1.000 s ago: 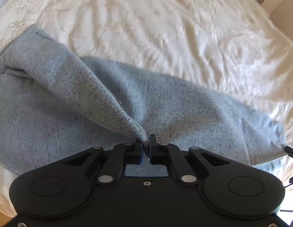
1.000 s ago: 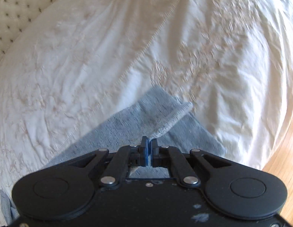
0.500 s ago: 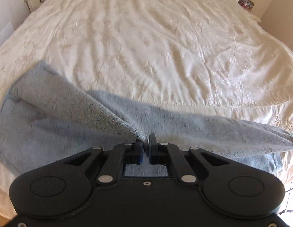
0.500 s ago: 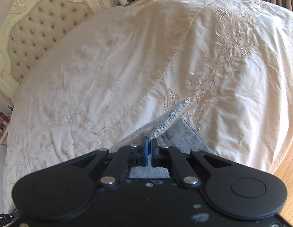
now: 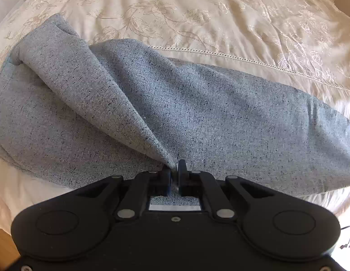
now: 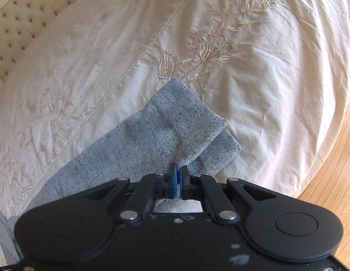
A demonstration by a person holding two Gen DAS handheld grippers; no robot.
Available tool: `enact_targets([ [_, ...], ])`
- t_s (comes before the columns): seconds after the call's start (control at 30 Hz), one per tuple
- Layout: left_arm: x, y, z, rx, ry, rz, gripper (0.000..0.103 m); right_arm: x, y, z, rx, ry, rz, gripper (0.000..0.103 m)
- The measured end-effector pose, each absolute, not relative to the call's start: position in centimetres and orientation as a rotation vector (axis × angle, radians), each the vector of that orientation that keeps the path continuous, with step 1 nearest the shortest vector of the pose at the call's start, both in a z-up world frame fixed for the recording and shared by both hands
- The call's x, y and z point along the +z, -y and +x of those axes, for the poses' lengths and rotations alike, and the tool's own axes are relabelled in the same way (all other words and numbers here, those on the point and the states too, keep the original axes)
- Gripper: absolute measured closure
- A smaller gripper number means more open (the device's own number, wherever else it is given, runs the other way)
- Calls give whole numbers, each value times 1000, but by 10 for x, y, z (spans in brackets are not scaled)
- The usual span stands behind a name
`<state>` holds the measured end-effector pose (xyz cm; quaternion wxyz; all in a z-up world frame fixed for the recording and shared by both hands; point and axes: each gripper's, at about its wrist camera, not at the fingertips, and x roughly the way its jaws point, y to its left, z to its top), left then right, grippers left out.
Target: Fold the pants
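Note:
Grey-blue speckled pants [image 5: 197,113] lie across the cream embroidered bedspread [image 5: 220,22]. My left gripper [image 5: 175,171] is shut on a pinched fold of the pants, and a raised ridge of cloth runs from it up to the far left. In the right wrist view the pants [image 6: 152,140] end in a leg cuff [image 6: 190,113] folded over a lower layer. My right gripper [image 6: 178,174] is shut on the pants near that cuff, low over the bed.
A tufted headboard [image 6: 23,11] stands at the upper left of the right wrist view. Wooden floor [image 6: 328,169] shows past the bed's right edge. A stitched seam [image 5: 242,58] crosses the bedspread behind the pants.
Both grippers have come down toward the bed with the pants still held. The cloth, lifted and stretched half a second ago, now lies lower and spread on the bedspread.

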<state>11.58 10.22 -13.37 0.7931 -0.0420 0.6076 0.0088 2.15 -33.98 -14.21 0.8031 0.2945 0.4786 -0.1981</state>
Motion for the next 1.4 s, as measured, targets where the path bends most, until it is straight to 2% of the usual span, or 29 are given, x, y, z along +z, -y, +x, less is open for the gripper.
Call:
enact_targets([
  [0.2,-169,-102,123,78,-1397,-96,94,-178,338,30,-452,-1149,583,98],
  [0.53,-123,-116,100,103,-1339,-157,78,-143,329,34,-395,-1110,449,86],
  [0.9,-105,-173,76,136,-1287,-192,79,-93,299,25,-364,-1008,394,85],
  [1.1,-108,-232,88,171,-1262,-196,79,-75,233,50,-208,-1005,402,85],
  [1.4,-115,-365,142,189,-1260,-194,79,-70,42,114,168,-1089,397,82],
])
